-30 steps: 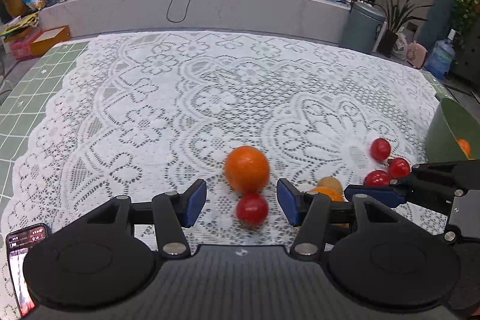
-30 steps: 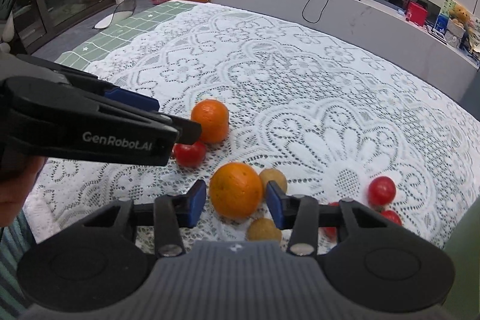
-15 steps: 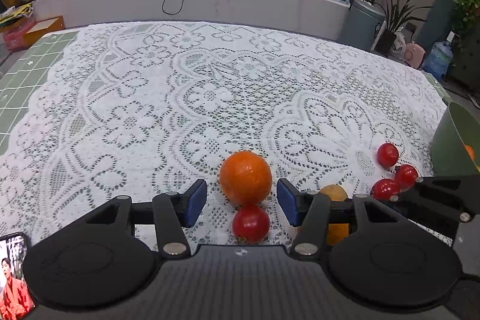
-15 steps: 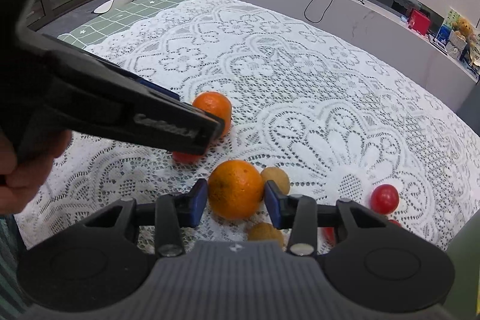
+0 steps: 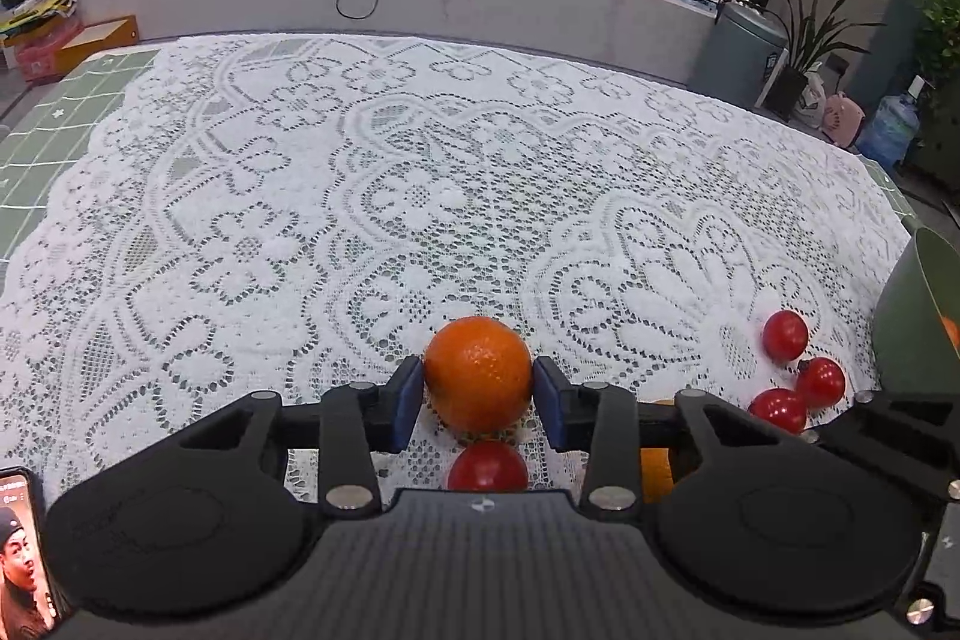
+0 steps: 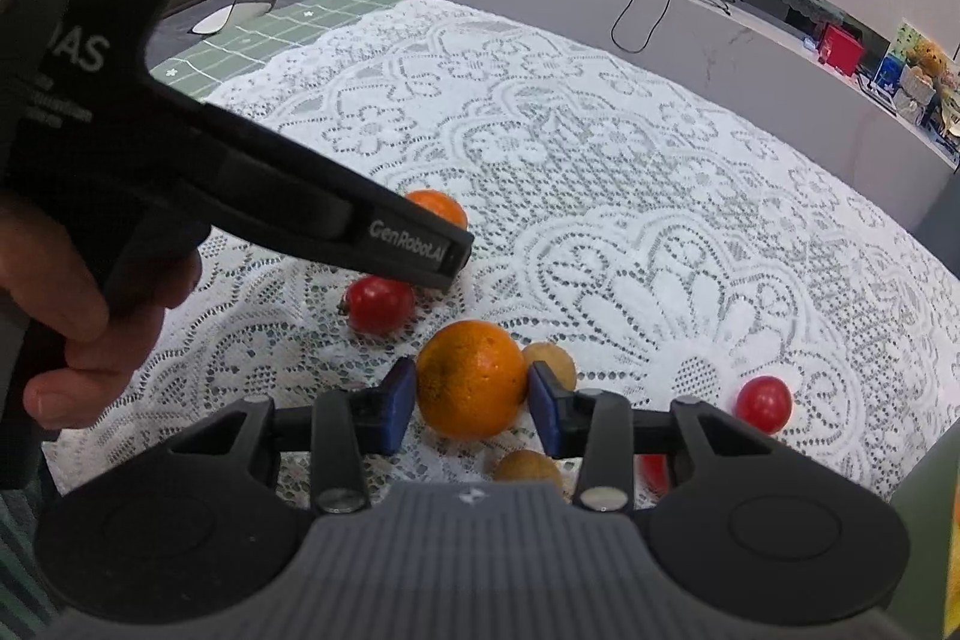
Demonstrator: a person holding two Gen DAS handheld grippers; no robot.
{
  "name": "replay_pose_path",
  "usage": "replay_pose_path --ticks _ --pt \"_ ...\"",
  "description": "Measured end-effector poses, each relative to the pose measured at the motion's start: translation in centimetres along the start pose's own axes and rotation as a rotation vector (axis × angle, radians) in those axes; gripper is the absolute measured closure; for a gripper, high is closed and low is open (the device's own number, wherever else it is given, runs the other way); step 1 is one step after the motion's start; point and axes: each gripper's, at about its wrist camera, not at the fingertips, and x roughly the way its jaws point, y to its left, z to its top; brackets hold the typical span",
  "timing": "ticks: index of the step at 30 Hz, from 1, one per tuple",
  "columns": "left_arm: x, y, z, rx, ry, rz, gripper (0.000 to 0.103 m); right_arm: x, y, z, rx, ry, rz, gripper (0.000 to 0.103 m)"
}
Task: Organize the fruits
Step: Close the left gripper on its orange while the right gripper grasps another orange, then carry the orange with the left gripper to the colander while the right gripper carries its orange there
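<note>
On the lace-covered desk [image 5: 420, 172], each gripper clamps its own orange. The left gripper [image 5: 479, 394], its jaws having just closed, grasps the far orange [image 5: 478, 381], with a cherry tomato [image 5: 487, 465] just behind it. The right gripper [image 6: 471, 396] grasps the near orange [image 6: 471, 378], which touches a small brown fruit [image 6: 550, 365]. A sound lift would go straight up, grip steady, clear of neighbours, toward the green bowl [image 5: 912, 340] at the right.
</note>
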Motion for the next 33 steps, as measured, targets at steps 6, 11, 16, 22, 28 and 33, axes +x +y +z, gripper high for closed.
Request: replay_pose_path --ticks 6,11,16,22,28,33 --pt "-1.9 -0.8 0.3 0.024 -0.035 -0.008 0.059 -2.1 -0.5 0.0 0.018 -0.035 -0.002 0.065" --pt "-4.1 -1.8 0.5 0.030 -0.068 -0.025 0.059 -4.3 -1.4 -0.3 0.035 -0.066 -0.018 0.065" --pt "-6.5 -3.8 0.9 0.052 -0.105 -0.055 0.059 -6.8 -2.9 -1.0 0.067 -0.097 -0.049 0.065" --pt "-8.5 -6.8 1.2 0.083 -0.122 -0.120 0.059 -9.8 -5.3 -1.9 0.111 -0.133 -0.097 0.065" --pt "-9.6 -10.0 1.2 0.130 -0.135 -0.154 0.059 -12.5 -7.9 -3.2 0.144 -0.152 -0.146 0.065" --pt "-9.8 -12.7 1.1 0.165 -0.126 -0.192 0.059 -14.3 -10.2 -4.6 0.167 -0.159 -0.184 0.065"
